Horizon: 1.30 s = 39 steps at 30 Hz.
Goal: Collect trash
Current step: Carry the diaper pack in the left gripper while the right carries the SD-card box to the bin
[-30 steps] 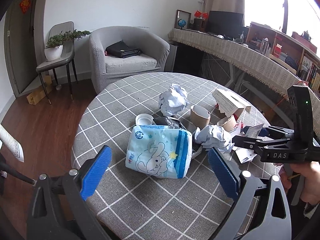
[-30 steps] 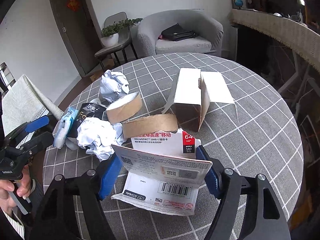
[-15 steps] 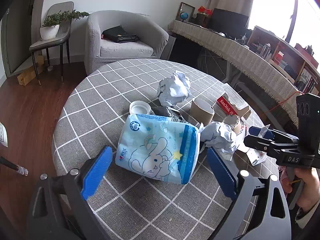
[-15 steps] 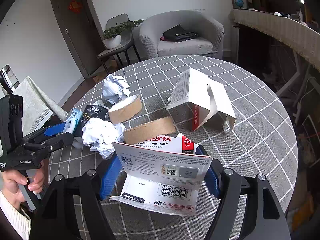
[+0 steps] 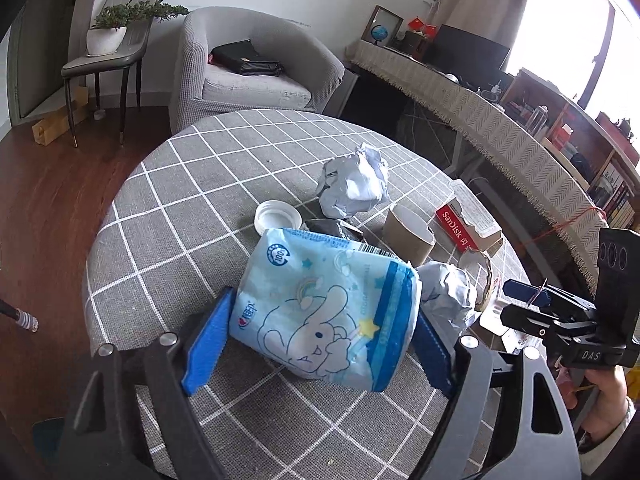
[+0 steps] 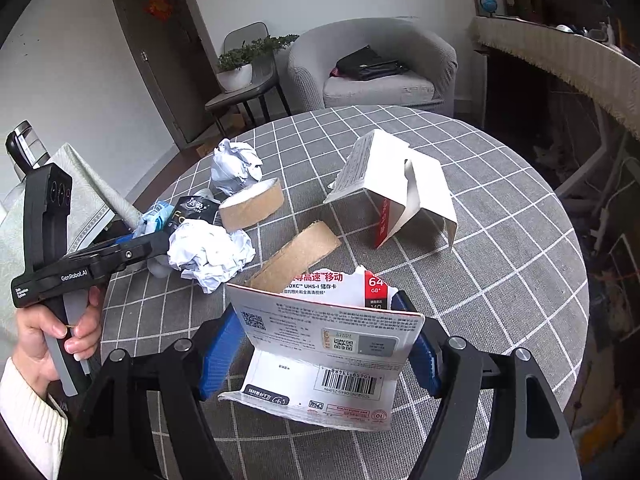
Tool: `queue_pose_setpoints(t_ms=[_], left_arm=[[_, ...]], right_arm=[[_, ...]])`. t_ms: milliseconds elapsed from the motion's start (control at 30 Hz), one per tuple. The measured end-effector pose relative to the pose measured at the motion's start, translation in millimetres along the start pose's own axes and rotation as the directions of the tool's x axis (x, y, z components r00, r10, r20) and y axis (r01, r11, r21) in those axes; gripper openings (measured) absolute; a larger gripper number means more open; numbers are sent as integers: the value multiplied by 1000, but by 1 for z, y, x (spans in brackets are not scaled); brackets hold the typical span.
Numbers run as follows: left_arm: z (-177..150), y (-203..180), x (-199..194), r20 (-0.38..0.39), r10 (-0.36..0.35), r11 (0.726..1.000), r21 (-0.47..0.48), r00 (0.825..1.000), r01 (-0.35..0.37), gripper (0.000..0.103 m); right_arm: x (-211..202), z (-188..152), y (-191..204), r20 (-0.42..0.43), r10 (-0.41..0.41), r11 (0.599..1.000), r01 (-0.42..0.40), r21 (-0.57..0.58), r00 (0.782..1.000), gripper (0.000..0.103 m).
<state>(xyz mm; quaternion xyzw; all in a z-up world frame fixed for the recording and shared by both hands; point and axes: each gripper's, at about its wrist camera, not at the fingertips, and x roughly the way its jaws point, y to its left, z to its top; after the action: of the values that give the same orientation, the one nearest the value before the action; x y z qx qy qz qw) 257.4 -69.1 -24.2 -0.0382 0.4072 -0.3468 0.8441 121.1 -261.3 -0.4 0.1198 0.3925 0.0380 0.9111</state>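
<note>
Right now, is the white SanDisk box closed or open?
Open. The white SanDisk box lies tipped on the table, one flap hanging loose from it.

Grey armchair (image 5: 256, 76) holds what looks like a black bag (image 5: 246, 62).

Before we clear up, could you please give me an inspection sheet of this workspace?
Surface: round table in grey checked cloth.
Job's things: light-blue plastic tissue pack; white memory-card packaging.
Clutter: two crumpled white paper balls, two brown cardboard tape rings, white box, white cap.
Grippers: left gripper has just been closing, pads against the pack; right gripper shut on the packaging.
Cables: red string beside sideboard.
Surroundings: grey armchair, potted plant.
</note>
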Motion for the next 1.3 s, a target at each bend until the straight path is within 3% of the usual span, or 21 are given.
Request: queue_pose_setpoints(t_ms=[167, 467, 833, 1100, 1300], left_arm=[[-1, 0, -3, -1, 2, 1000, 2, 1000, -2, 79], [-5, -7, -29, 37, 51, 999, 14, 998, -51, 78], [-15, -13, -62, 78, 72, 997, 25, 994, -74, 78], [-26, -16, -95, 115, 83, 996, 22, 990, -86, 78], [-39, -8, -119, 125, 98, 995, 16, 987, -101, 78]], right_arm=[[-4, 0, 3, -3, 45, 999, -45, 11, 999, 74], [-14, 3, 28, 1, 81, 996, -81, -31, 997, 74], [-25, -6, 18, -38, -98, 990, 94, -103, 994, 74], [-35, -23, 25, -51, -124, 985, 117, -128, 991, 74], [-45, -46, 6, -64, -224, 970, 216, -112, 973, 74]])
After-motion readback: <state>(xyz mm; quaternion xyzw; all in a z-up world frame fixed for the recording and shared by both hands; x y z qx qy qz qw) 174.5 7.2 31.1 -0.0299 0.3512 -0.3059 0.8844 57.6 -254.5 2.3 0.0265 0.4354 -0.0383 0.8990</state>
